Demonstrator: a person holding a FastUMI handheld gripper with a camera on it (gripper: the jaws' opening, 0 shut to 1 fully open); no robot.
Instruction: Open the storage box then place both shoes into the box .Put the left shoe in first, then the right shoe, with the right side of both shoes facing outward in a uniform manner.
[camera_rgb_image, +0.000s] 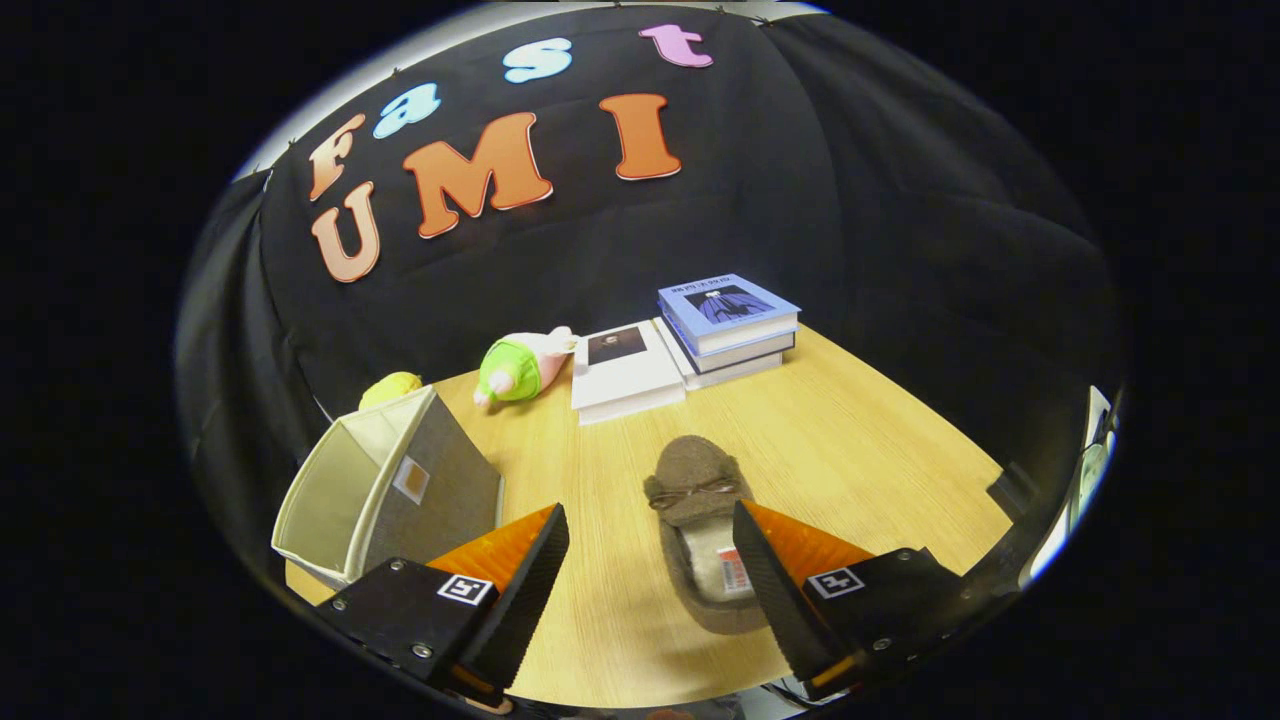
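Nearest: the gripper (650, 570) hung above the wooden table (860, 450), its two black fingers (520, 590) spread wide apart and holding nothing.
Fingers: each carried an orange panel on its outer face and a small square marker on its mount.
Shoe: one brown slipper (700, 545) lay flat on the table, sole down, between the fingers but closer to the right one, whose tip overlapped its opening from the camera's line of sight; whether they touched could not be told.
Shoe detail: a thin bow crossed the top of the slipper, the toe pointed away from the gripper, and a small label sat inside on the pale lining.
Storage box: the grey fabric box (390, 490) lay tipped on its side just left of the left finger, its cream-lined opening turned to the left and a small square tag on the grey wall facing the gripper.
Behind the box: a yellow soft object (390, 388) showed above its far edge.
Farther: a green and pink plush toy (520, 366) lay on its side beyond the slipper.
Farthest: a white book (625, 375) lay next to the toy, and a stack of books (728, 328) with a blue cover on top stood just beside it.
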